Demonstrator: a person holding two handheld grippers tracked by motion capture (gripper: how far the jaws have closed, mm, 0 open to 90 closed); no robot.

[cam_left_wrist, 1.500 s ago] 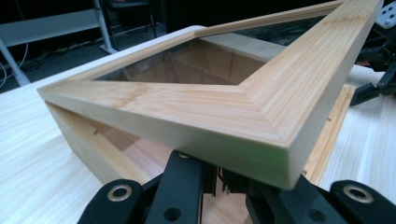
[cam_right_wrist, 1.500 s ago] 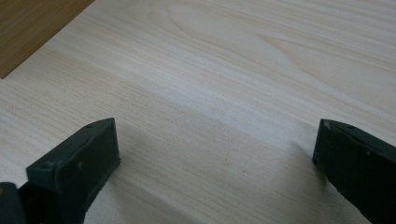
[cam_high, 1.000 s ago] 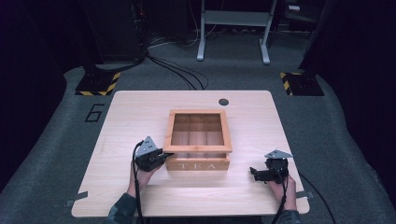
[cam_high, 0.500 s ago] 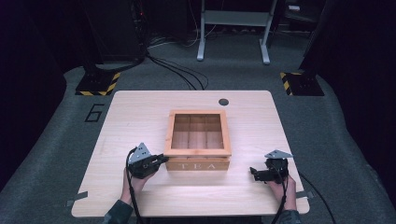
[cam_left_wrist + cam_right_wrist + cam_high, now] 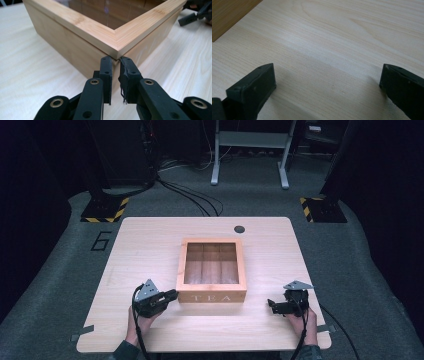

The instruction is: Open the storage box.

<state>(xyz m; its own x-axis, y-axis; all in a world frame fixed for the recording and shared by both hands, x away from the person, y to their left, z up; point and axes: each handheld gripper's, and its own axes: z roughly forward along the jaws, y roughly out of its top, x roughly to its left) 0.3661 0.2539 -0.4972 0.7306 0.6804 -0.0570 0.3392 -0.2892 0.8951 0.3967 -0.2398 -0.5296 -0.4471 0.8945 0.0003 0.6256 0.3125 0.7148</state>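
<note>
Moved since the earlier frames: left gripper (image 5: pixel 172 294), carried by the person's left hand (image 5: pixel 141 320) from beside the box's left wall down to its near-left corner; jaws have just been opening a little. Right gripper (image 5: pixel 270 304) unchanged in place.

Item 1. Wooden tea box (image 5: pixel 212 270): square, light wood, lettered "TEA" on the front wall, framed lid with a clear pane showing wooden dividers inside. Stands at the middle of the table (image 5: pixel 150 240), front wall towards the person. Lid lies flat on the box.

Item 2. Left gripper (image 5: pixel 115 72): seen in the left gripper view with its tips right at the box's corner (image 5: pixel 116 51), just under the lid's rim. Jaws stand a narrow slit apart, nothing between them. Whether the tips touch the wood cannot be told.

Item 3. Right gripper (image 5: pixel 327 82): held in the right hand (image 5: pixel 303 319) near the table's front-right edge, well apart from the box, pointing left towards it. Jaws wide apart, bare tabletop between them, nothing held. An edge of darker wood (image 5: pixel 229 15) shows at the upper left of the right gripper view.

Item 4. Round dark grommet (image 5: pixel 239 229): set in the tabletop behind the box, near the far edge.

Item 5. Surroundings: grey carpet (image 5: pixel 60 270), a number "6" (image 5: pixel 101 240) marked on it left of the table, yellow-black striped bases (image 5: pixel 106 210) at the far corners, cables (image 5: pixel 185 195) on the floor.
</note>
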